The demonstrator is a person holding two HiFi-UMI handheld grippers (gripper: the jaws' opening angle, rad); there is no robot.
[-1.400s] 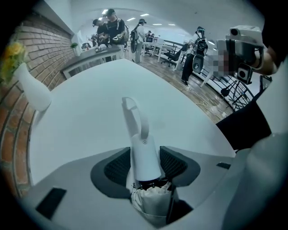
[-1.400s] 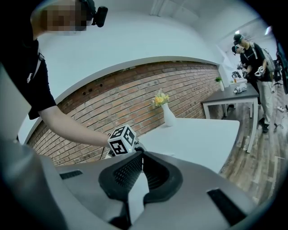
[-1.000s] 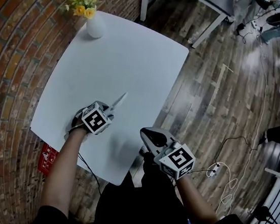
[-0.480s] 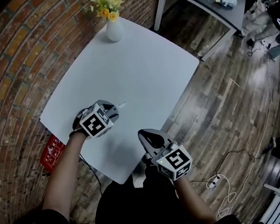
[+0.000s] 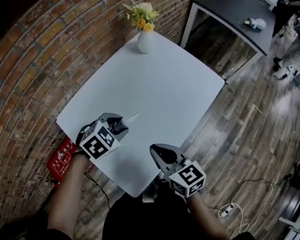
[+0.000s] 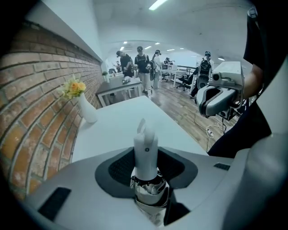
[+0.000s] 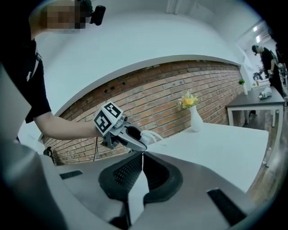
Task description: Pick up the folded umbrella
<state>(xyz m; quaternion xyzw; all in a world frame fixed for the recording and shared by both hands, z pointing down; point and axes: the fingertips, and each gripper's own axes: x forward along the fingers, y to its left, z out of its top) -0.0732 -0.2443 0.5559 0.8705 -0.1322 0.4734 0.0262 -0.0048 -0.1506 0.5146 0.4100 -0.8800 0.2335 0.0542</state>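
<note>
Head view: looking steeply down on one white table (image 5: 160, 85) beside a brick wall (image 5: 32, 57). Clamping one umbrella (image 5: 131, 118) in the left gripper (image 5: 117, 124), both pads pressing on the folded cloth, the white handle sticking out past the jaw tips over the table's near end and seeming clear of the surface. Holding the right gripper (image 5: 159, 153) just off the table's near corner, apart from the umbrella, jaws together with tips meeting and nothing between them. Counting two grippers and two marker cubes (image 5: 99, 142), one per gripper. Standing at the table's far corner: one white vase (image 5: 144, 42) with one bunch of yellow and white flowers (image 5: 140, 15). Lying on the floor (image 5: 236, 133) by the wall, just under the table's near edge: one red card (image 5: 63, 157). Standing beyond the white table: one dark table (image 5: 235, 15). Standing far back in the left gripper view: at least four people (image 6: 143, 63).
</note>
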